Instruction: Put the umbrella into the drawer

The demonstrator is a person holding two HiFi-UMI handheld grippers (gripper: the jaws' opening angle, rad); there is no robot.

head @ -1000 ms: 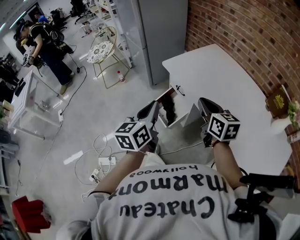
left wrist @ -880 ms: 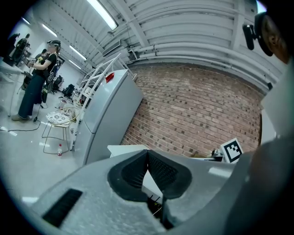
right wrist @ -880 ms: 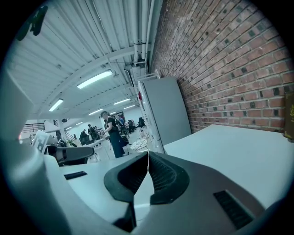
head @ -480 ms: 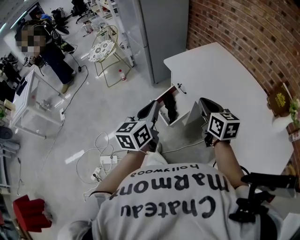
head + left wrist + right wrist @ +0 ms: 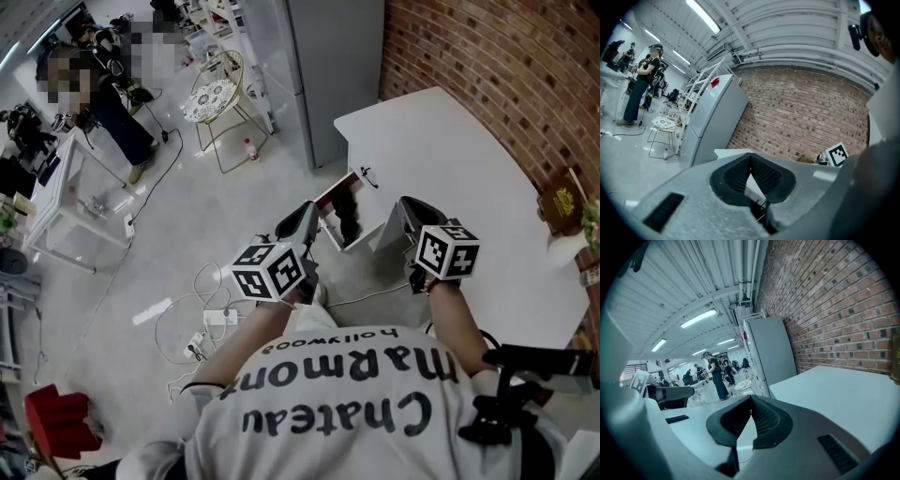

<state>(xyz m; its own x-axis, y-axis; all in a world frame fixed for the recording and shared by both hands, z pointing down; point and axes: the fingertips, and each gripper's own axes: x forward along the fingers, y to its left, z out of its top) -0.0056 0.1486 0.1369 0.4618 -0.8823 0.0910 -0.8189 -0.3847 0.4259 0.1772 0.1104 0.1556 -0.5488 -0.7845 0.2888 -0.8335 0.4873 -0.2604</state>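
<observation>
Left claw (image 5: pixel 306 214) and right claw (image 5: pixel 404 208), two, both closed, empty; one umbrella (image 5: pixel 345 215) in one open drawer (image 5: pixel 332 232).

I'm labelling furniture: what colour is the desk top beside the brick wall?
The desk top is plain white; the head view shows it best.

A brick wall (image 5: pixel 487 66) ran along the right side, with a tall grey cabinet (image 5: pixel 328 66) at its far end. A round wire chair (image 5: pixel 214 98) stood left of it. White cables (image 5: pixel 202 309) lay on the near floor (image 5: pixel 187 225), and a person (image 5: pixel 112 108) stood far left.
</observation>
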